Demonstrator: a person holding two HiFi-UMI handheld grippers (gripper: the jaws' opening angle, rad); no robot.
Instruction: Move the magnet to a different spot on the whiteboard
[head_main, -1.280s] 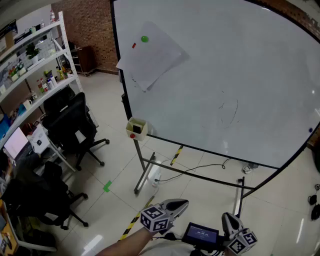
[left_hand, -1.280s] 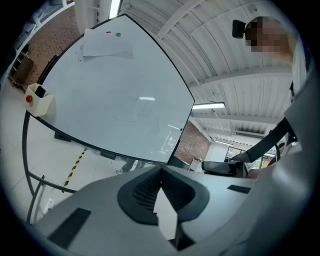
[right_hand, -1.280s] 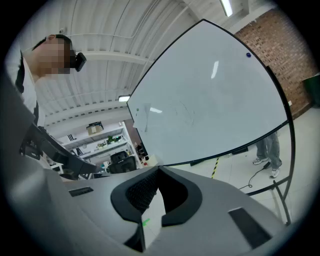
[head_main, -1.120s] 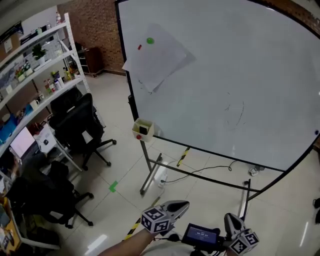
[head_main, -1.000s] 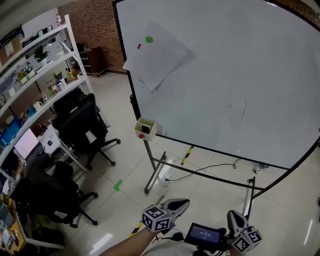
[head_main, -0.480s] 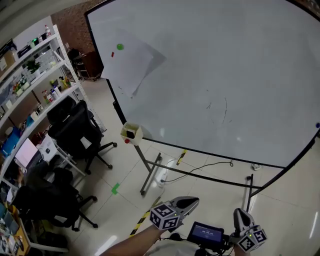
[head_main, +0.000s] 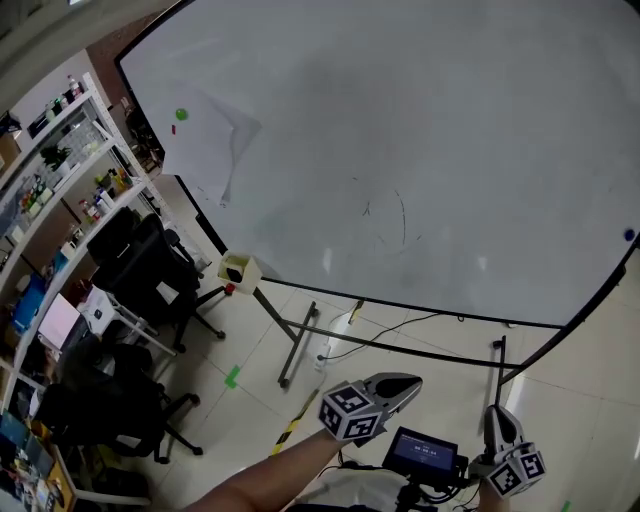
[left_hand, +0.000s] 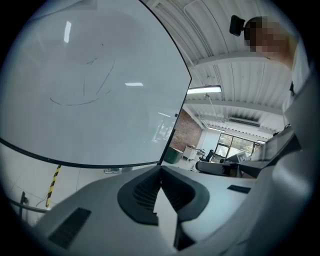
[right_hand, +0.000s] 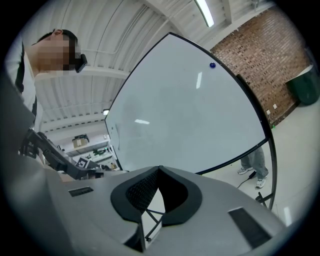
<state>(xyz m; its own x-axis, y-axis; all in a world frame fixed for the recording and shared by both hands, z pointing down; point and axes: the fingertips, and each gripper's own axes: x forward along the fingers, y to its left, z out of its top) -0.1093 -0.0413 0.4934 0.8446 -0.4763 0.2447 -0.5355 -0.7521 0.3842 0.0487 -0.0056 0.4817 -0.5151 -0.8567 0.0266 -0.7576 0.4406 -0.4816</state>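
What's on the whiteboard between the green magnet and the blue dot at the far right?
In the head view: the paper sheet under the green magnet, then bare whiteboard with faint pen marks, up to the blue dot.

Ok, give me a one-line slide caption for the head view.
Left gripper and right gripper, both shut, low before a large whiteboard; round green magnet on white paper sheet.

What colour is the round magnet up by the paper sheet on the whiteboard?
Green. The magnet shows best in the head view.
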